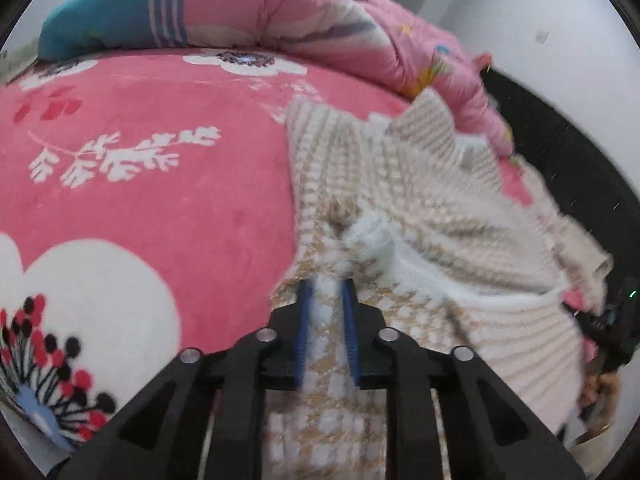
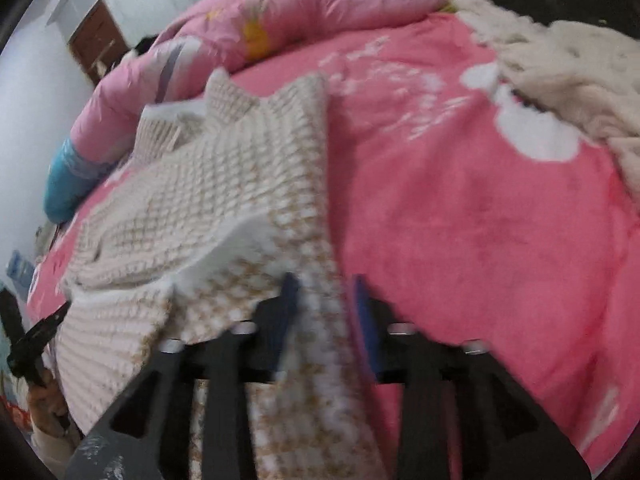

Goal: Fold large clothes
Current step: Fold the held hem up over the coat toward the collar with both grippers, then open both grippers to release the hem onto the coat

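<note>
Your left gripper (image 1: 327,292) has its blue pads a narrow way apart, with the near hem of the cream and tan knitted sweater (image 1: 400,208) lying between them; the cloth fills the gap, but you cannot tell from the left wrist view whether the pads press on it or merely flank it. Your right gripper (image 2: 326,292) stands about half open, one pad over the knit and the other over the pink floral bed cover (image 2: 460,220), so it straddles the sweater's edge without pinching it. The sweater (image 2: 224,184) lies spread on the bed, running forward and away from both grippers toward the pink quilted duvet (image 2: 248,24) bunched at the far side, its long axis roughly along the line your fingers point. A white fold of the knit sits just ahead of the left gripper, a loose layer already doubled over. Each gripper is at its own corner of the near hem, neither nearer than the other, so the next move likely turns on carrying that hem forward along the sweater's length, once both pads have truly closed on cloth.
</note>
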